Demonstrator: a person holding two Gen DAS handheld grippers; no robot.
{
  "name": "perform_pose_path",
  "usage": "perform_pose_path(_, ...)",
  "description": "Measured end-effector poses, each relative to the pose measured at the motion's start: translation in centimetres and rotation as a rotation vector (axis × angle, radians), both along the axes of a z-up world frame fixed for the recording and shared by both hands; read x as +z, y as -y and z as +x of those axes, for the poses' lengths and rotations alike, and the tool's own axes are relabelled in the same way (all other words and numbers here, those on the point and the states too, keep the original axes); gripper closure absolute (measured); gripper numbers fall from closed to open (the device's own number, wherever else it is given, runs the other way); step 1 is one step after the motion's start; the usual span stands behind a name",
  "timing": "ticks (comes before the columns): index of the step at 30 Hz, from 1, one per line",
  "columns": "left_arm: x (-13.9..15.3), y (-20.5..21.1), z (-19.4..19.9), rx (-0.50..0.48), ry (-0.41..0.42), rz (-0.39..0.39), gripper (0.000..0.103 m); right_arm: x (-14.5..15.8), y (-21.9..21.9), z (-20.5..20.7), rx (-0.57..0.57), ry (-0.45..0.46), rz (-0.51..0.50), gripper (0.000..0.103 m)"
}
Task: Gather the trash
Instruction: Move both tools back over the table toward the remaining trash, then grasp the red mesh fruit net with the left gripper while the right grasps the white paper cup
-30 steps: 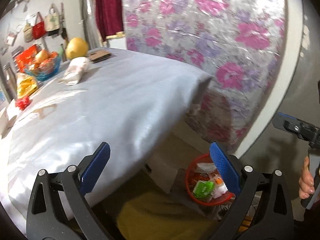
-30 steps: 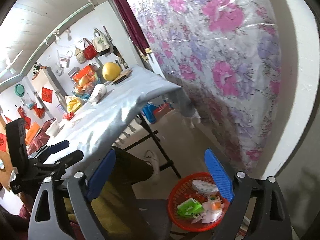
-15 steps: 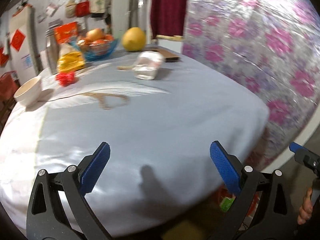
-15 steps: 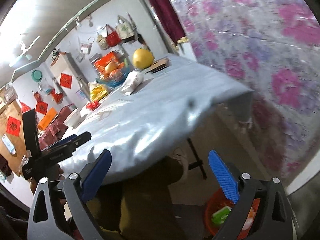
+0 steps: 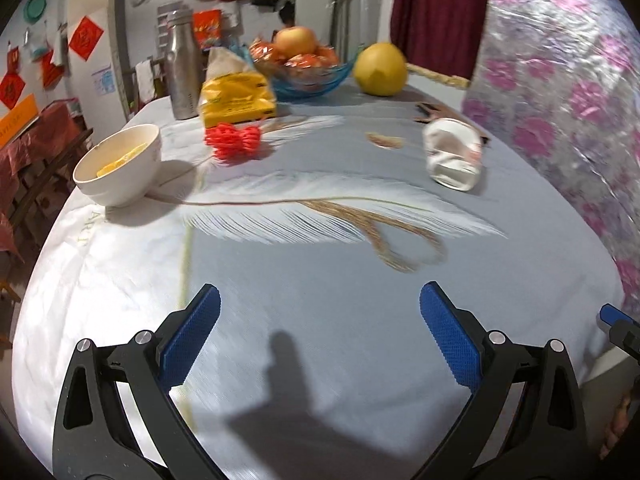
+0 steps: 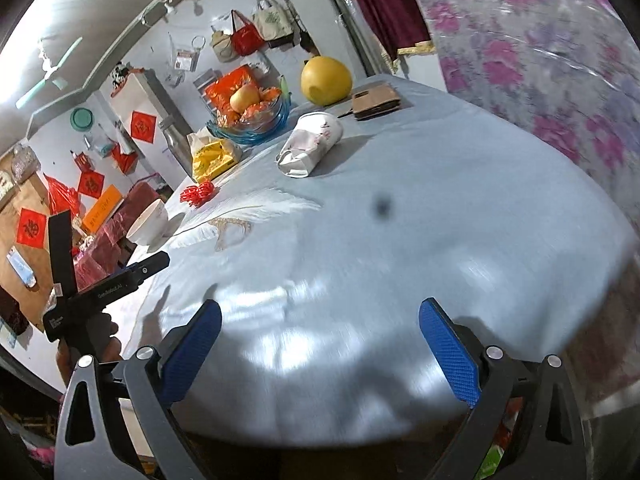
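A crushed white paper cup [image 5: 454, 155] lies on its side on the grey-blue tablecloth [image 5: 320, 300], far right; it also shows in the right wrist view [image 6: 310, 144]. A small peel scrap [image 5: 385, 140] lies left of it. A red knotted bundle [image 5: 234, 143] lies near the white bowl [image 5: 118, 164]. My left gripper [image 5: 320, 336] is open and empty over the near part of the table. My right gripper [image 6: 320, 344] is open and empty over the table's near edge. The left gripper's body shows at the left in the right wrist view [image 6: 104, 288].
At the far end stand a blue glass fruit bowl [image 5: 308, 72], a yellow pomelo [image 5: 380, 69], a yellow bag [image 5: 236, 96], a steel bottle [image 5: 182, 68] and a brown wallet [image 6: 376, 101]. A floral plastic sheet [image 5: 568, 80] hangs along the right.
Both grippers have swung up from the red trash basket on the floor to face the tabletop. Both stay open and empty.
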State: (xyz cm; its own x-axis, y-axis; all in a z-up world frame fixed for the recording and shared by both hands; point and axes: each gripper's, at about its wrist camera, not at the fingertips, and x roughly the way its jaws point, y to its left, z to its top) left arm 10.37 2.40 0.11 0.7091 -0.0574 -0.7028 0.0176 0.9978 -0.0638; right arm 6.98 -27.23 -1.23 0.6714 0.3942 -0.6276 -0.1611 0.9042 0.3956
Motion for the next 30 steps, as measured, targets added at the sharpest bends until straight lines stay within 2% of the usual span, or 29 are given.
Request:
perform_pose_path(9, 0.1, -3.1, 6.5, 0.047, -0.051, 0.018, 0.007, 0.1, -3.7, 7.6, 0.025, -0.018, -0.047, 0.006)
perform_pose_path(17, 0.5, -5.1, 12.8, 0.085, -0.089, -0.026, 0.007, -0.3, -5.4, 12.6, 0.023, -0.028, -0.119, 0.006)
perform_pose_path(22, 1.4, -6.5, 17.1, 0.127, -0.065, -0.04, 0.007, -0.4, -5.7, 13.7, 0.011, -0.015, -0.13, 0.006)
perform_pose_path(27, 0.5, -7.6, 20.5, 0.16, -0.07, -0.032, 0.007, -0.8, -5.7, 14.2, 0.015, -0.034, -0.123, 0.006)
perform_pose_path(30, -0.4, -7.7, 21.5, 0.181, -0.062, 0.029, 0.007, -1.0, -5.6, 14.4, 0.016, -0.047, -0.112, 0.006)
